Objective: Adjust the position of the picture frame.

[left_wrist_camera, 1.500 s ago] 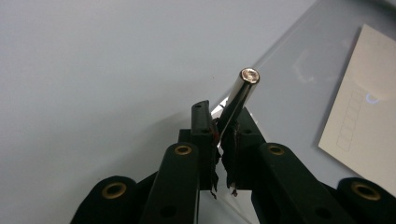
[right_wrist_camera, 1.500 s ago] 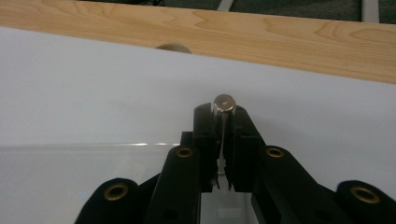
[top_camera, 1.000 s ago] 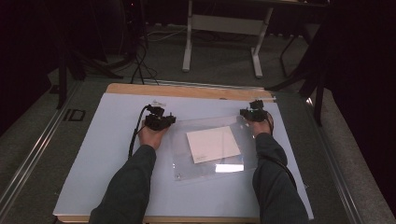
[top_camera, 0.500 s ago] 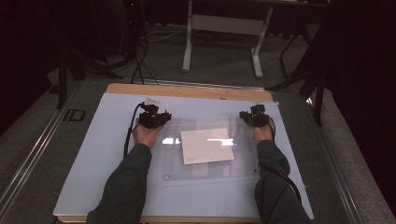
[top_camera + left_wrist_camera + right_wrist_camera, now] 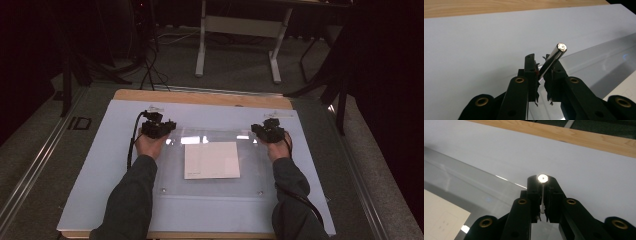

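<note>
A clear acrylic panel (image 5: 210,192) lies on the white mat with a sheet of paper (image 5: 211,160) at its middle. Shiny metal posts stand at its corners. My left gripper (image 5: 167,129) is at the far left corner, and in the left gripper view it (image 5: 539,58) is shut on a tilted post (image 5: 552,57). At the far right corner my right gripper (image 5: 264,131) is shut on another post, whose round cap (image 5: 542,178) shows between the jaw tips of that gripper (image 5: 543,181).
The white mat (image 5: 100,165) covers a wooden table (image 5: 200,96). Small studs mark the panel's near corners (image 5: 162,190) (image 5: 260,192). Beyond the far edge are floor, desk legs (image 5: 201,50) and cables (image 5: 150,55).
The panel was skewed with its right side farther away. It has turned square to the table, and both grippers have kept hold of the far corners.
</note>
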Demonstrator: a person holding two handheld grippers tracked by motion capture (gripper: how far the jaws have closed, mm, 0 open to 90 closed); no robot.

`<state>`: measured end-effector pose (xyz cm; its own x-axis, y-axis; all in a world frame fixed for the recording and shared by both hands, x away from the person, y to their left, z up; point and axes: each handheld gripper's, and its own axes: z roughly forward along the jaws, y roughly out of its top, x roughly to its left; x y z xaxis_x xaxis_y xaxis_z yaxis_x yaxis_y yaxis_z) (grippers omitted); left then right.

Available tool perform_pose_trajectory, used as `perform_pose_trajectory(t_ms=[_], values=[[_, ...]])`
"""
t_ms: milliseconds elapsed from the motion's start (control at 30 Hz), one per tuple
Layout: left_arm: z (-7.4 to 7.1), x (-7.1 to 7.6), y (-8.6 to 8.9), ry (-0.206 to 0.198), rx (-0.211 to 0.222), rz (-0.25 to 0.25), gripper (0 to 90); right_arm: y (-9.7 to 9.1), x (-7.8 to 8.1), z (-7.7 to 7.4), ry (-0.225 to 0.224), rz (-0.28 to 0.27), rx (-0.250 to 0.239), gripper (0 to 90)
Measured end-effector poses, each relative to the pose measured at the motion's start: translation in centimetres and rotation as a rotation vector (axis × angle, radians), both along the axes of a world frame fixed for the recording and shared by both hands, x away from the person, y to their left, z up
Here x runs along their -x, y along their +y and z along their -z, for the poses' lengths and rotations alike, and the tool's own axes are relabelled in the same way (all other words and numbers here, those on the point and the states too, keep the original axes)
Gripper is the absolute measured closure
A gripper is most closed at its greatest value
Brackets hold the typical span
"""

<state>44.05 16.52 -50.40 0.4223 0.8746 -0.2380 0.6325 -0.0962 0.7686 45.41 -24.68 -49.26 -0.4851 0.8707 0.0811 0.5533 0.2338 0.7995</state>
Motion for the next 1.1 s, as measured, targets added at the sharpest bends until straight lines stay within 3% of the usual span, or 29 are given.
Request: perform_pose_trajectory(t_ms=[467, 1100], values=[[0.9, 0.2, 1.2, 0.033, -0.031, -0.031, 80.9, 1.6, 0.6, 1.4, 0.028, -0.015, -0.016, 83.0], [1.8, 0.5, 1.1, 0.058, -0.040, -0.048, 81.2, 1.6, 0.4, 2.6, 0.060, -0.017, -0.031, 82.9]])
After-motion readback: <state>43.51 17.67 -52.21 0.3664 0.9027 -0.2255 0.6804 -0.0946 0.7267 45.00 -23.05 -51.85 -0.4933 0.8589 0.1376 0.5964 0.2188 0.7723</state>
